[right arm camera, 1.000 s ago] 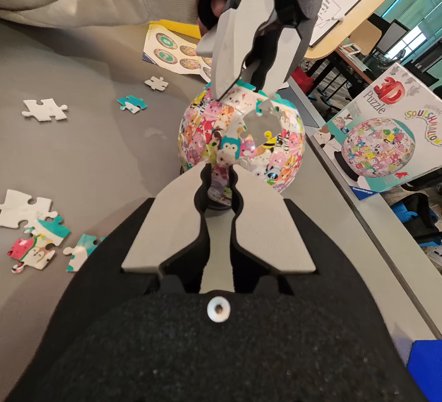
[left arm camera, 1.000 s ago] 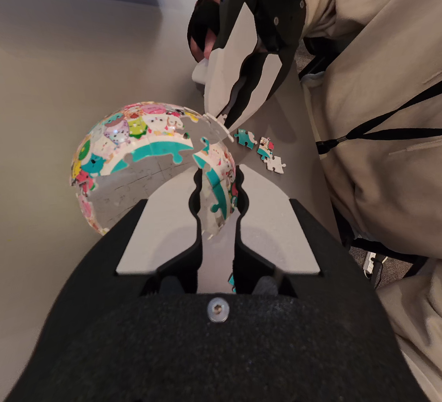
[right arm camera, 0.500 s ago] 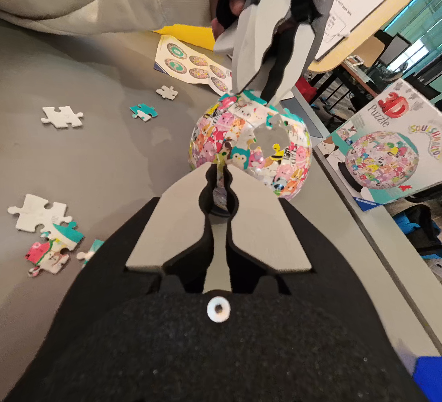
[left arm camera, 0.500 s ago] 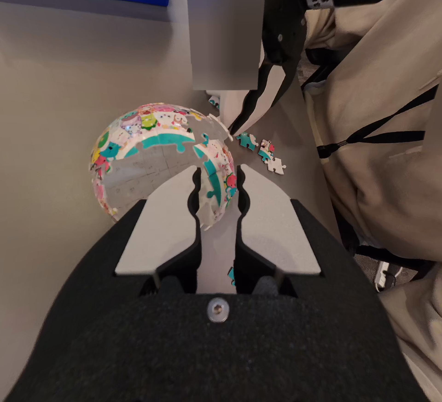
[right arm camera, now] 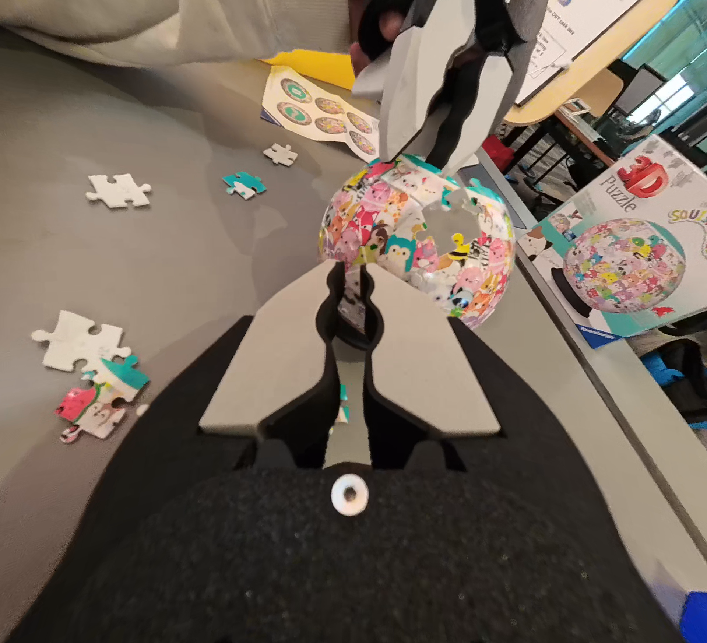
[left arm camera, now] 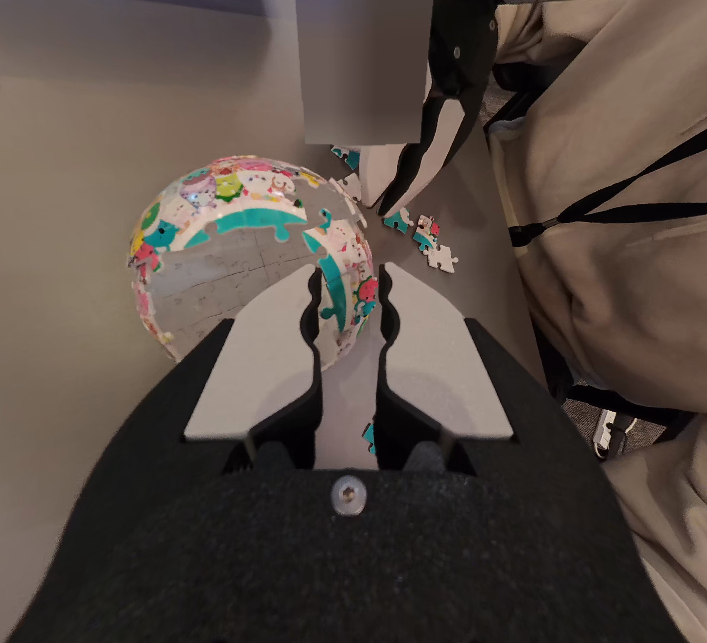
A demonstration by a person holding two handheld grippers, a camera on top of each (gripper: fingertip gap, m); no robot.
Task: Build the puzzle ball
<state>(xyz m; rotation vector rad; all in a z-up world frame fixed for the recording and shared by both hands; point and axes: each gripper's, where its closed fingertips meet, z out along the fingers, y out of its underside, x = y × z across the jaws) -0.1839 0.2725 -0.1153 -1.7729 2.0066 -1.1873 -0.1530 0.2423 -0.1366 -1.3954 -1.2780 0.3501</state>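
Covering much of the right gripper (left arm camera: 377,208) in the left wrist view is a flat grey patch, so only one white finger and its black edge show, tips down near the table (left arm camera: 76,127) beside a teal piece (left arm camera: 398,220). Whether those jaws are apart there cannot be told; in the right wrist view its own fingers stand nearly together with a thin slot between them and nothing pinched. A small teal scrap shows through that slot lower down, too cut off to identify.

The puzzle ball (right arm camera: 417,242) sits on the grey table, its dark stand mostly hidden behind the right gripper's fingertips. The ball is unfinished: a ragged hole opens on its upper side in the right wrist view, and in the left wrist view a wide gap shows the pale inside of the shell (left arm camera: 229,272). The left gripper (left arm camera: 349,270) straddles the ball's open rim, one finger inside the shell and one outside, the jaws narrowly parted with the teal-edged wall between them; whether the pads press it cannot be judged. From the right wrist view the same gripper comes down onto the ball's top.

Loose pieces (right arm camera: 82,345) lie well apart from the ball, and the puzzle box (right arm camera: 631,249) stands just beyond the table edge, cut off at the frame.
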